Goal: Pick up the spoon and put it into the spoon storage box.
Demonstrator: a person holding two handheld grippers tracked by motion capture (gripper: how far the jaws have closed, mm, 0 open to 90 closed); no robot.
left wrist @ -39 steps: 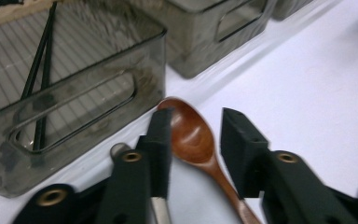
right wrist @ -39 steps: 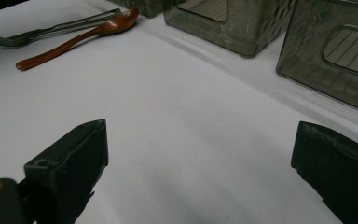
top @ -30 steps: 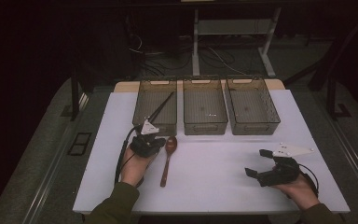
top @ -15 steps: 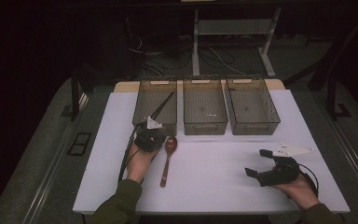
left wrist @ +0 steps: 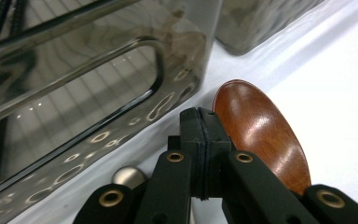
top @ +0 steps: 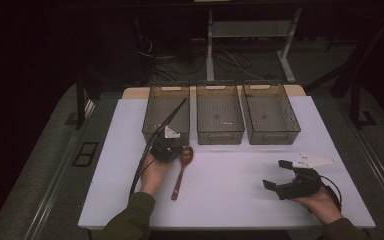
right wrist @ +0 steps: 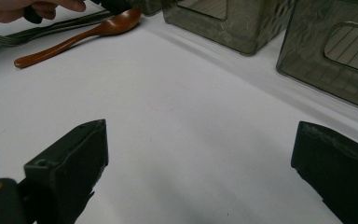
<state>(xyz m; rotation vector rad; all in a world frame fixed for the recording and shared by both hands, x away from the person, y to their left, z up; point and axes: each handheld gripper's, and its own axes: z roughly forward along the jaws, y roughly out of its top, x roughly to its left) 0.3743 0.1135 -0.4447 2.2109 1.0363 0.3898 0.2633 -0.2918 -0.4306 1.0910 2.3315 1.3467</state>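
A brown wooden spoon lies on the white table, its bowl toward the bins. My left gripper sits just left of that bowl, low over the table in front of the left bin. Its jaws are pressed together with nothing between them. A rounded metal handle end lies under it. My right gripper rests at the front right, open and empty, pointing across the table at the spoon.
Three smoky clear bins stand in a row at the back; the middle bin and right bin look bare. Black rods lean in the left bin. Metal forks lie beside the spoon under the left hand.
My left gripper has shifted a little right and lower, closer to the spoon's bowl. The right gripper has stayed where it was.
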